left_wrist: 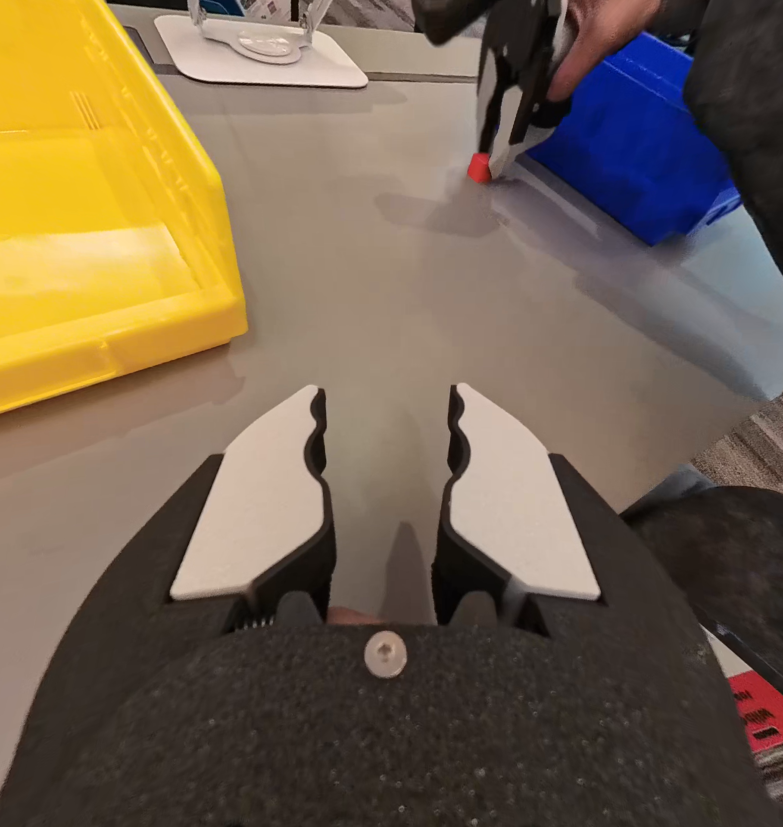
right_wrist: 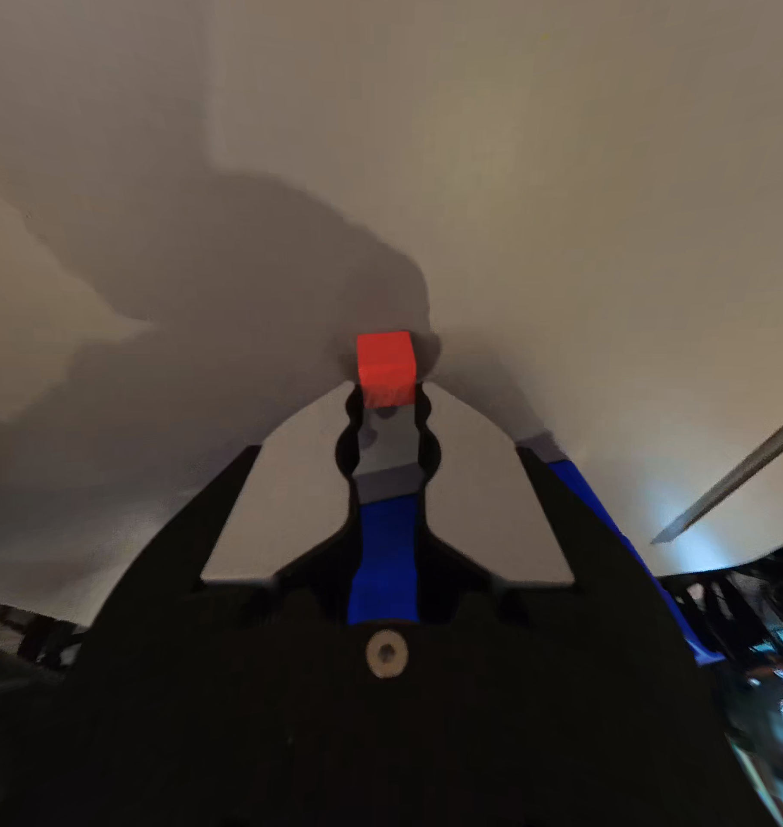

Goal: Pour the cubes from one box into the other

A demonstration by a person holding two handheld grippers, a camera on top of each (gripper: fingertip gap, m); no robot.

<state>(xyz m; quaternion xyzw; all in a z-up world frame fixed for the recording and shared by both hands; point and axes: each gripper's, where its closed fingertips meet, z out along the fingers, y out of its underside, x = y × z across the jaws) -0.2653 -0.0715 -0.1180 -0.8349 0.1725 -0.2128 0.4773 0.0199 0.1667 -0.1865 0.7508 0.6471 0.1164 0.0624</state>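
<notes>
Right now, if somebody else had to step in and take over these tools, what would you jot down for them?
Left hand-held gripper: open, empty, hovering over the grey table beside the yellow box.
Right hand-held gripper: pointing down at the table, fingertips closed around a lone red cube lying just outside the blue box. I cannot tell if the grip is firm.
Done: unclear. No cubes show in the visible part of the yellow box; the inside of the blue box is hidden.
Left: pick up the stray cube and put it in the box it belongs in, then check both boxes.
</notes>
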